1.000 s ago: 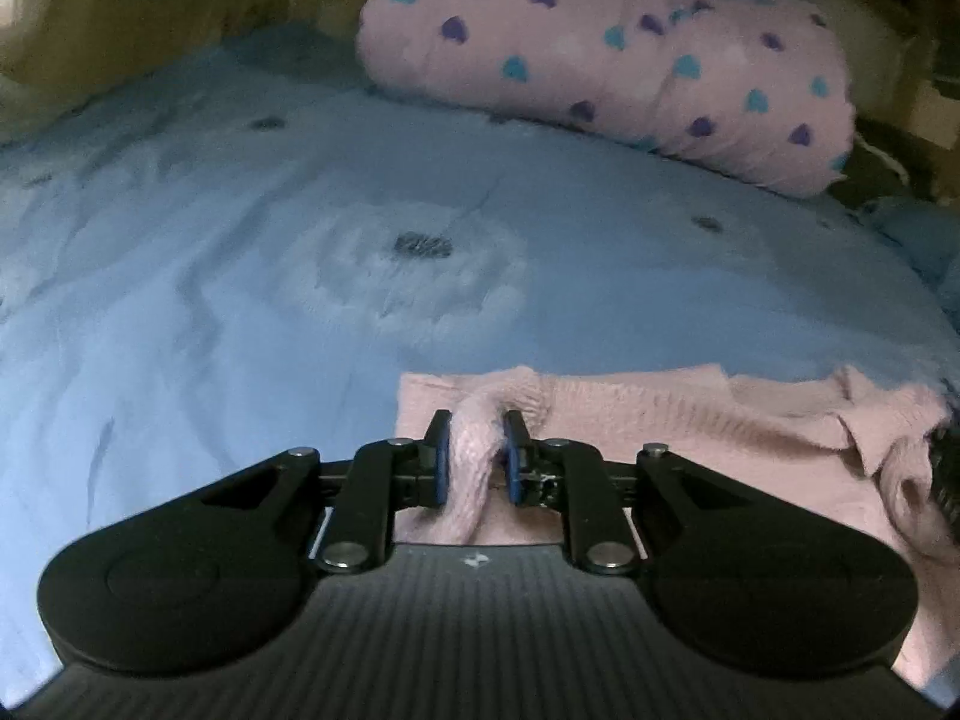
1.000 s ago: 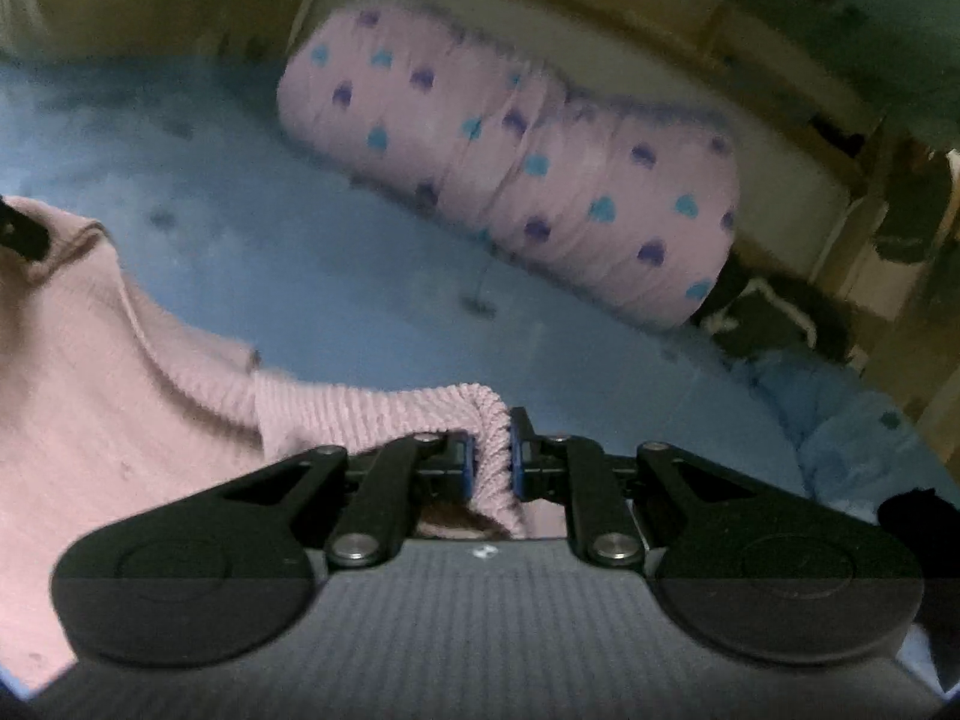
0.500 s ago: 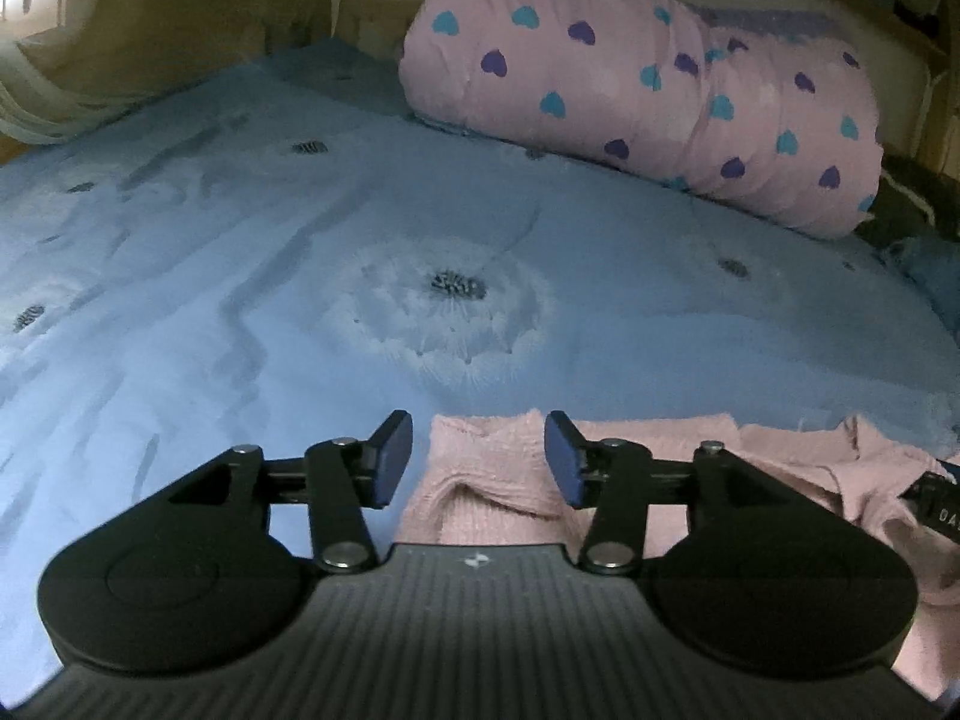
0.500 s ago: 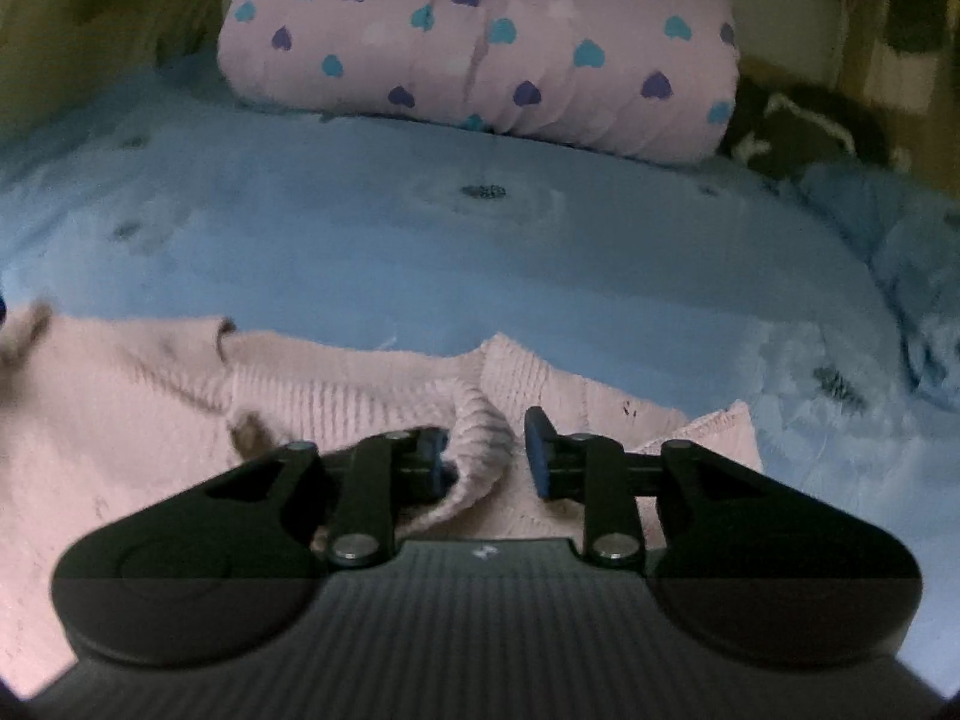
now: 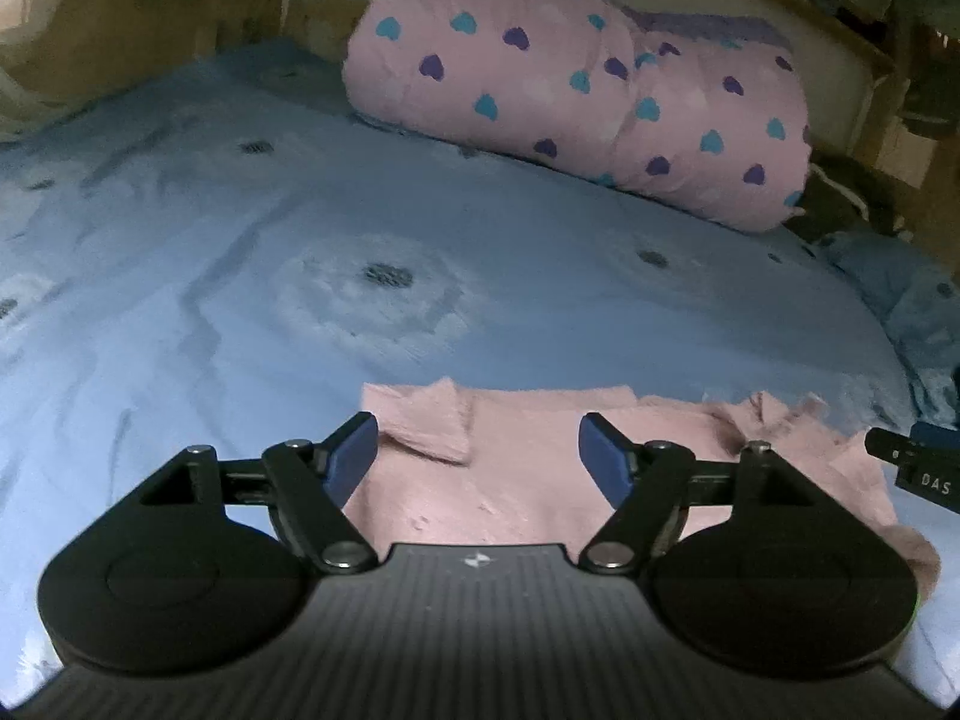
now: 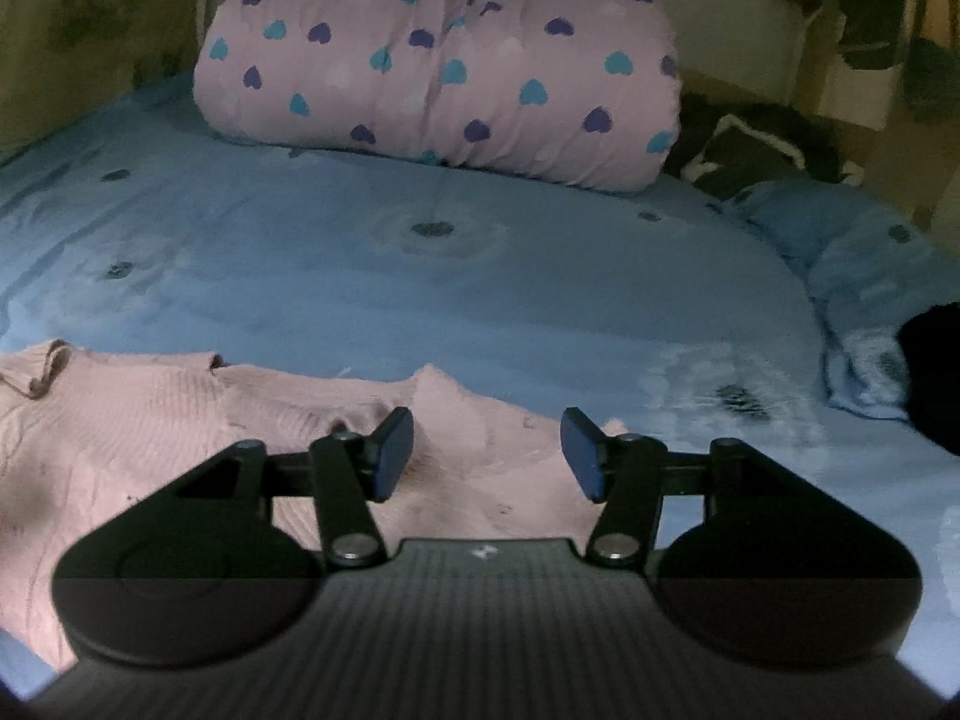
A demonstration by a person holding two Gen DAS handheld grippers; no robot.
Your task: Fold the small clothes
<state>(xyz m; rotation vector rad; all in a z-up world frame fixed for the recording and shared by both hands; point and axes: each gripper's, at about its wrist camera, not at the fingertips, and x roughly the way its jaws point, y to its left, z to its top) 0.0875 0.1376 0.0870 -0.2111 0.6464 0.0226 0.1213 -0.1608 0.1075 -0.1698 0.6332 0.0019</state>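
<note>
Garments: one pink knit sweater point(image 5: 540, 480), flat on blue bedsheet point(image 5: 240, 300)
Grippers: two; left gripper point(image 5: 478, 461) and right gripper point(image 6: 487, 451) spread wide, holding nothing
12 o'clock: one heart-print rolled quilt point(image 6: 438, 72)

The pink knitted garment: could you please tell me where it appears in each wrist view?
Left wrist: pink knitted garment lies bottom centre to right, between the open fingers.
Right wrist: it fills the lower left, reaching the fingers.
Shared landmark: heart-print roll at the bed's far end.

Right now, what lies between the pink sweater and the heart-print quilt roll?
Only bare blue bedsheet between sweater and quilt roll; both wrist views show it.
</note>
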